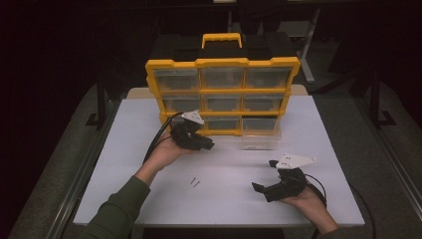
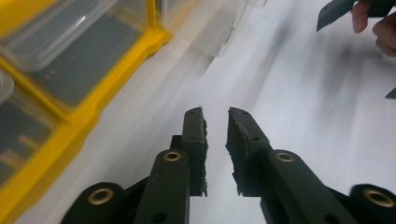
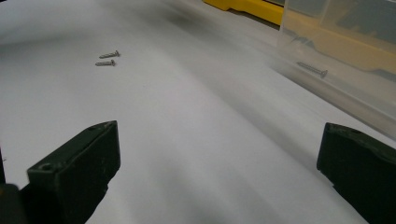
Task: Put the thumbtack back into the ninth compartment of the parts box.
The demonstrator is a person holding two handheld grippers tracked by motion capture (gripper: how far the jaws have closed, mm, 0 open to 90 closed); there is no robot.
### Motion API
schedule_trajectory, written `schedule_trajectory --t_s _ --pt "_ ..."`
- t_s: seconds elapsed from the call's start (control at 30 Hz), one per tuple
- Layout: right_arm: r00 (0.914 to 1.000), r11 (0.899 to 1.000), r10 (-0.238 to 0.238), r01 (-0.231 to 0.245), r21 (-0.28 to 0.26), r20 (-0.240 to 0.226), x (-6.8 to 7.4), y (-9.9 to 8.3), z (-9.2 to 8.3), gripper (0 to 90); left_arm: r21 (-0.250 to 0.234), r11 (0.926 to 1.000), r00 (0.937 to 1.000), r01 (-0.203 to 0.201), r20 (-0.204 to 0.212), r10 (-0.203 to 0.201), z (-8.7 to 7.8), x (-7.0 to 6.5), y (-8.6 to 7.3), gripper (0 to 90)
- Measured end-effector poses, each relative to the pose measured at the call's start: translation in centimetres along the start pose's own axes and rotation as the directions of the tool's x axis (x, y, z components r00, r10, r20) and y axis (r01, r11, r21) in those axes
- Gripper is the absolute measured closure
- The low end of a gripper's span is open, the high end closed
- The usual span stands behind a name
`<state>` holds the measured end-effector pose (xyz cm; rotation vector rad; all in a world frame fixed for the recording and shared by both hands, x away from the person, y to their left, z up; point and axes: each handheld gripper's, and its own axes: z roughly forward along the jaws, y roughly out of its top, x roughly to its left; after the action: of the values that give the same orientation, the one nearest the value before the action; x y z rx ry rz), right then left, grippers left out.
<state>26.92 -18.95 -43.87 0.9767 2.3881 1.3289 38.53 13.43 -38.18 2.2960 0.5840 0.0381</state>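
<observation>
Left claw (image 1: pixel 208 145) hovers beside the yellow organizer (image 1: pixel 222 63), jaws slightly apart, empty. Right claw (image 1: pixel 265 178), at four o'clock on the desk (image 1: pixel 328 149), gapes wide, empty, facing two screws (image 1: pixel 194 182).

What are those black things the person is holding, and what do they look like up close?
They are two hand-held grippers. The left gripper and right gripper are black, each with two flat jaws on arms with brass-ringed pivots, a pale three-cornered plate on top and a black cable. The person wears a dark green sleeve.
</observation>
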Motion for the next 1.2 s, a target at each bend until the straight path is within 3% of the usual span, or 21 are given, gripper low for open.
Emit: schedule_trajectory --t_s 0.47,0.6,1.2 --pt "1.0000 1.000 -0.001 0.001 0.000 0.000 0.0 0.0 0.0 0.0 0.008 0.9994 0.9988 0.035 -0.034 -0.034 0.0 -0.9 -3.3 55.4" --pt "1.0000 1.000 0.001 -0.001 -0.001 0.001 0.0 0.0 0.0 0.0 0.014 0.9996 0.9976 0.025 -0.065 -0.024 0.0 -1.4 -4.1 49.9" --pt "1.0000 1.000 0.001 -0.001 -0.001 0.004 0.0 0.0 0.0 0.0 0.005 0.9985 0.9915 0.055 -0.118 -0.054 -0.4 -3.1 -8.1 44.4"
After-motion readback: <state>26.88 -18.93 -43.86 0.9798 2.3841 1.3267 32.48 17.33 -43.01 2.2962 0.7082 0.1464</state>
